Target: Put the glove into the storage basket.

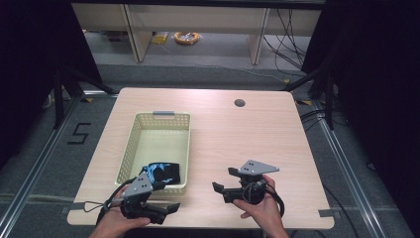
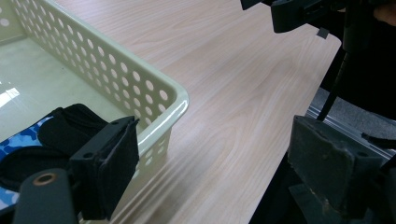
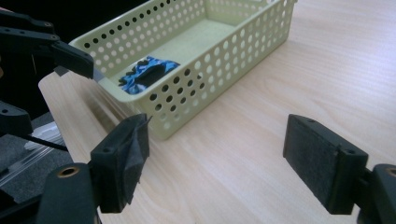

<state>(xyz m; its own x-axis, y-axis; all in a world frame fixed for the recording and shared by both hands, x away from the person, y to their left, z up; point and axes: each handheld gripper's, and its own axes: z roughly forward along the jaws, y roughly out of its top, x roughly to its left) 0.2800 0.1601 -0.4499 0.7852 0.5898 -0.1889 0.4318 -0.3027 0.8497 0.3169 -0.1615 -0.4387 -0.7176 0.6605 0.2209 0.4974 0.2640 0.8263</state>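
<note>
Blue camo and black cloth item (image 1: 159, 173) lies bunched in the near end of the pale green perforated basket (image 1: 130, 144), against the front wall; looks like it was dropped there, so the placing step reads as done. Left tool (image 1: 172, 208) sits at the near table (image 1: 257, 134) edge just outside the basket's front corner, jaws wide apart, nothing between them. Right tool (image 1: 224, 182) is well to the right over bare table, jaws also spread wide and empty, pointing toward the basket. Both hands low and clear, likely so the basket stays undisturbed. Cloth: soft, crumpled, blue-white camouflage print with thick black padded or strap parts folded on top; exact kind unclear.
</note>
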